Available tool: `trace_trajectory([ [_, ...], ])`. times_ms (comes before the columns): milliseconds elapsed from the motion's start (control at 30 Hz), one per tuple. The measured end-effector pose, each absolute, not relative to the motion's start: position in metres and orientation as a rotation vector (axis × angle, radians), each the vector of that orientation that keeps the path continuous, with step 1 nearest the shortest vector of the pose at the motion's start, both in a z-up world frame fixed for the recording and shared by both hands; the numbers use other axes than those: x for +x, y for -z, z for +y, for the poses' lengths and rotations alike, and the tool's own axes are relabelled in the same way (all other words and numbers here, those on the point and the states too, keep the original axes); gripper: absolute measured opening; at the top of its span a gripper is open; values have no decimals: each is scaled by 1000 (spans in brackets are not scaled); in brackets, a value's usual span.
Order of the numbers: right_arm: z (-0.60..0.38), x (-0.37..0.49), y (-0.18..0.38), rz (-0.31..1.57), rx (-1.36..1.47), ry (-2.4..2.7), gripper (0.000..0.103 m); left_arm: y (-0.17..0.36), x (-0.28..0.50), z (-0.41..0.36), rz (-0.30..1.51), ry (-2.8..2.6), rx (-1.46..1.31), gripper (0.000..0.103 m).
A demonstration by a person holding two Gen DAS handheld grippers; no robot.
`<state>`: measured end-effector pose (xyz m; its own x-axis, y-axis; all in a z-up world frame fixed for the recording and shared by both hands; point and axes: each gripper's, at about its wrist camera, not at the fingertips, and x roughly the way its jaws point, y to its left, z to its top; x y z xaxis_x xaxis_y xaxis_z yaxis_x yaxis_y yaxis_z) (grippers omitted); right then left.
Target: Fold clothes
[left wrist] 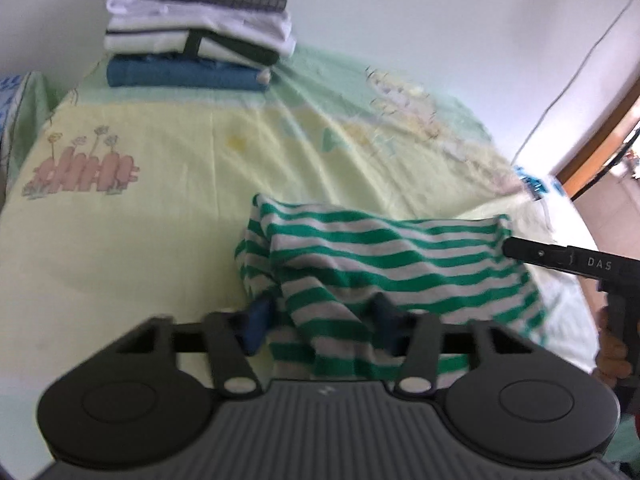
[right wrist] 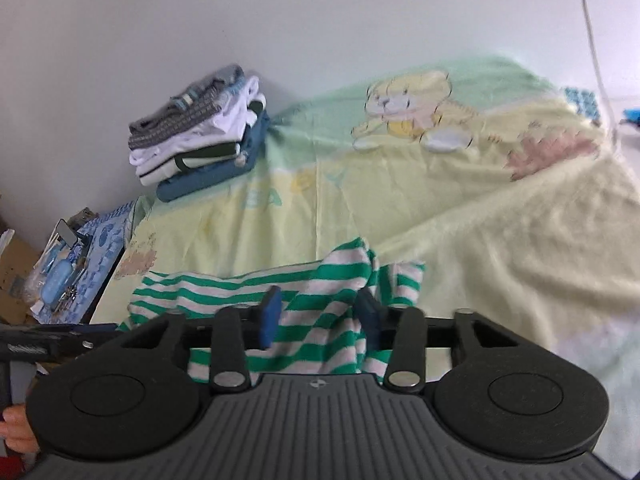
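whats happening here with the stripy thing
A person is folding laundry on a bed, with hand-held tongs in each hand. Both the left tongs and the right tongs have the green-and-white striped garment bunched between their fingers, near the bed's edge. A stack of folded clothes sits by the wall on the yellow-green blanket.

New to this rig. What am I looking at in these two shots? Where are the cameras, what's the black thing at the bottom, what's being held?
No robot: a person carries handheld tongs in each hand, and a fisheye camera on each looks forward along its fingers. The black body at the bottom of each picture is that tool itself. One picture is from the left tongs, the other from the right tongs. Fabric of a green-and-white striped garment lies between the blue pads of both, above a bed with a yellow-green cartoon sheet. The pads stand apart; whether they pinch is unclear. A stack of folded clothes sits by the wall.
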<state>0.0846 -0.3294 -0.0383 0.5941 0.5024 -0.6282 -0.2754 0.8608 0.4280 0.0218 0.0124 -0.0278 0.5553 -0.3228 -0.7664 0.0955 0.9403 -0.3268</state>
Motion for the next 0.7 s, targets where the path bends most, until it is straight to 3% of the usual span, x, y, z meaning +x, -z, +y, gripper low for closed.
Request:
trace_trajectory([
  [33, -328, 87, 41, 820, 293, -442, 6, 31, 27, 12, 951, 252, -269, 45],
  [167, -334, 85, 46, 800, 276, -340, 4, 35, 41, 4, 923, 276, -254, 38],
  [367, -334, 82, 64, 792, 300, -271, 4, 38, 44, 0, 893, 295, -201, 40],
  [500, -341, 78, 50, 752, 356, -270, 28, 30, 37, 17, 878, 310, -233, 46],
  [567, -346, 77, 43, 710, 383, -261, 34, 27, 37, 25, 866, 299, -245, 61],
  [633, -347, 89, 45, 719, 394, -275, 50, 32, 48, 30, 880, 281, -265, 66],
  [700, -344, 102, 52, 746, 394, -285, 48, 40, 61, 33, 908, 278, -289, 66],
])
